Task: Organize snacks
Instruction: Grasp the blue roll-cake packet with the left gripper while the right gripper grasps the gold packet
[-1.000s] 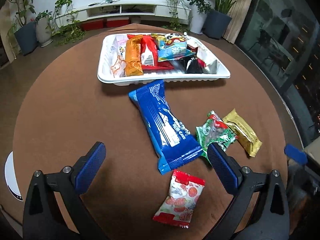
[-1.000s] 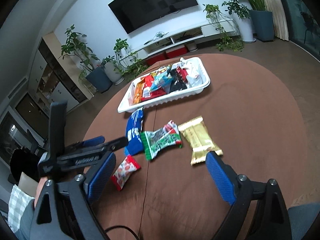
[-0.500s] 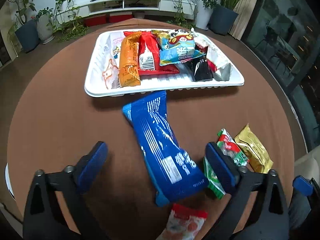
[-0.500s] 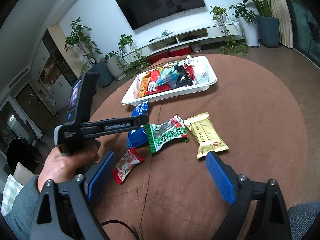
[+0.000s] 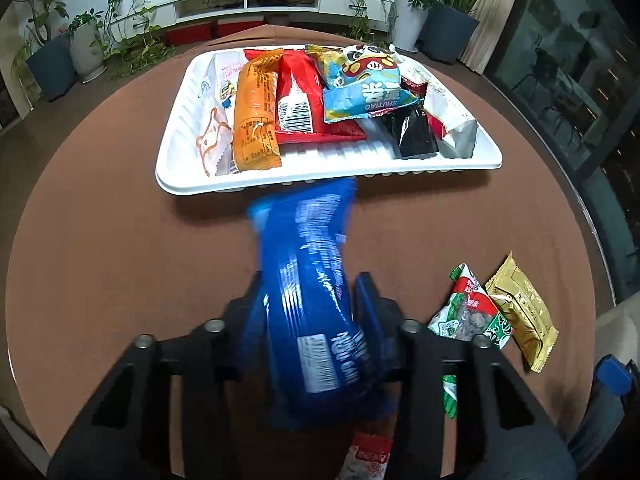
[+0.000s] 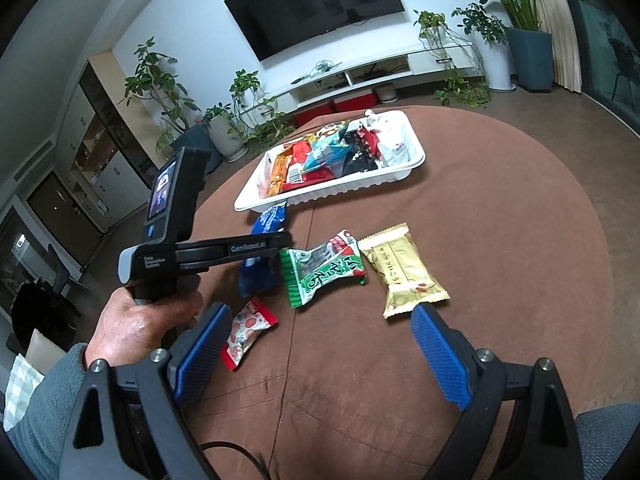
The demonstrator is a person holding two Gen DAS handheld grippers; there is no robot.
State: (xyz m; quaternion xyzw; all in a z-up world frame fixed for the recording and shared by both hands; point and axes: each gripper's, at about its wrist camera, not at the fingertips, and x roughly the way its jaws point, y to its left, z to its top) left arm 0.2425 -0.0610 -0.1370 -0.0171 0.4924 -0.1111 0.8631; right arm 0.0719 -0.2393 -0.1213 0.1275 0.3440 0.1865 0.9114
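My left gripper [image 5: 310,316] is shut on the long blue snack packet [image 5: 308,280], whose far end points at the white tray [image 5: 172,148]. The tray holds several snacks. In the right wrist view the blue packet [image 6: 266,220] lies under the left gripper body [image 6: 224,254], near the tray [image 6: 414,162]. My right gripper [image 6: 320,356] is open and empty above the brown table. A green packet [image 6: 322,274], a gold packet [image 6: 400,274] and a small red-and-white packet [image 6: 246,332] lie on the table. The green packet [image 5: 466,312] and gold packet [image 5: 522,312] also show in the left wrist view.
The round brown table [image 6: 500,208] falls off at its edges. Potted plants [image 6: 528,40], a TV [image 6: 316,4] and a low white shelf stand beyond it. A hand [image 6: 148,320] holds the left gripper.
My left gripper moved forward over the blue packet and shut on it. The right gripper stayed open and shifted slightly.
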